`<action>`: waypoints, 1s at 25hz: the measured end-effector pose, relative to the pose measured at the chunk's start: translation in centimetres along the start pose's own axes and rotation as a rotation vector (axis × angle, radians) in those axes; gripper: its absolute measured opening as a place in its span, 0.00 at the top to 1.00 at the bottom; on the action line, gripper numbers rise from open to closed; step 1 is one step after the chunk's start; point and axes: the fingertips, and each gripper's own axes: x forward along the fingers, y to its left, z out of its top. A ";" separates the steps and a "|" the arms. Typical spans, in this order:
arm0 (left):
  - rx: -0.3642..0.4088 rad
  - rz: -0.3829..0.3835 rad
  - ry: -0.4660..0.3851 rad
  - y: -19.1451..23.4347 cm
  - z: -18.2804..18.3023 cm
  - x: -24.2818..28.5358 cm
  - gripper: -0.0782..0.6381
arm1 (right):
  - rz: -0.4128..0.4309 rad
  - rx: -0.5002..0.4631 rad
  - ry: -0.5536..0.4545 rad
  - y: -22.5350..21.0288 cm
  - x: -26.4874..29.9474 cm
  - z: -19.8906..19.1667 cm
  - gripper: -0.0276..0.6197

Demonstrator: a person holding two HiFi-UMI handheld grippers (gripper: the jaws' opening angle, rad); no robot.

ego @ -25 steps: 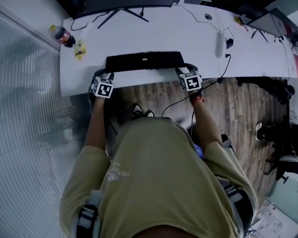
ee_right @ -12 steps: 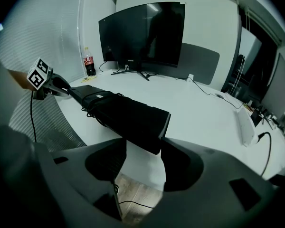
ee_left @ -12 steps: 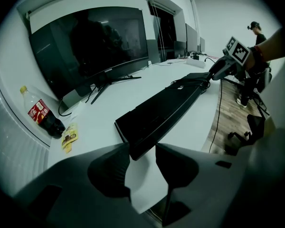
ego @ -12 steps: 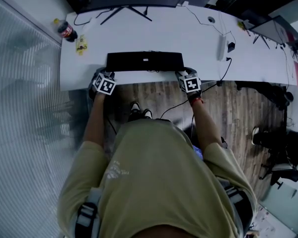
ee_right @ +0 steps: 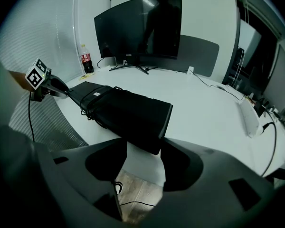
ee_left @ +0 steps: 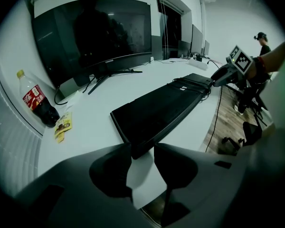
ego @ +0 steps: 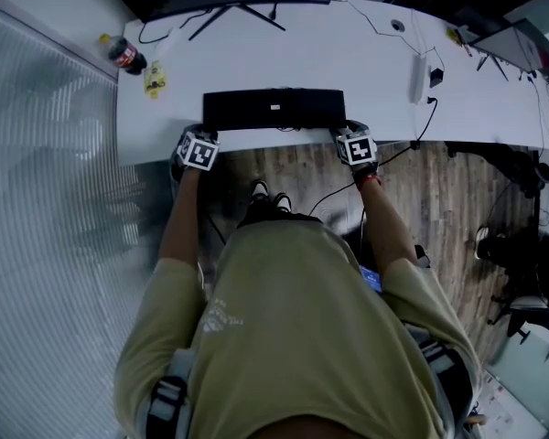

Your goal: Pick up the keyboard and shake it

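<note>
While the keyboard (ego: pixel 274 108) lies flat near the front edge of the white desk (ego: pixel 256 53) in the head view, you have the left gripper (ego: pixel 203 132) at its left end and the right gripper (ego: pixel 348 130) at its right end. Make sure both get a good hold before you lift. If only one end comes up, the other end may drag and slide off the edge. Next, in the left gripper view, the left gripper (ee_left: pixel 141 148) has its jaws apart with a corner of the keyboard (ee_left: pixel 156 110) between them, and they have just been closing in. They sit only at the very corner, so the hold may be too small, and the keyboard could twist out once you shake it. The bottle (ee_left: pixel 38 103) stands well apart, by the monitor (ee_left: pixel 95 32), so it should be safe. Last, in the right gripper view, the right gripper (ee_right: pixel 143 146) also has its jaws apart, with the other end's corner of the keyboard (ee_right: pixel 128 113) between them and close to both; you are not squeezing yet, as far as it shows. A bunched cord (ee_right: pixel 92 109) lies on top of the keyboard, and shaking could throw it loose so it swings or catches. The floor (ee_right: pixel 133 186) shows right under these jaws, so a slip here likely means a fall
</note>
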 end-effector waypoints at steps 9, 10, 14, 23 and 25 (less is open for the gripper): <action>-0.027 0.034 -0.007 -0.1 -0.4 -0.2 0.65 | 0.013 0.039 -0.036 -0.2 -1.3 0.3 0.58; -0.029 0.044 -0.017 0.0 -0.2 -0.5 0.65 | 0.006 0.055 -0.050 -0.3 -1.8 0.6 0.58; -0.078 0.058 -0.049 0.2 0.2 -2.0 0.65 | 0.014 0.107 -0.122 0.5 -3.5 2.4 0.58; -0.176 0.007 -0.237 -1.9 7.0 -5.6 0.66 | 0.053 0.150 -0.264 2.5 -5.3 8.2 0.59; -0.194 -0.009 -0.286 -2.5 9.1 -6.9 0.67 | 0.062 0.159 -0.297 2.8 -5.9 9.7 0.60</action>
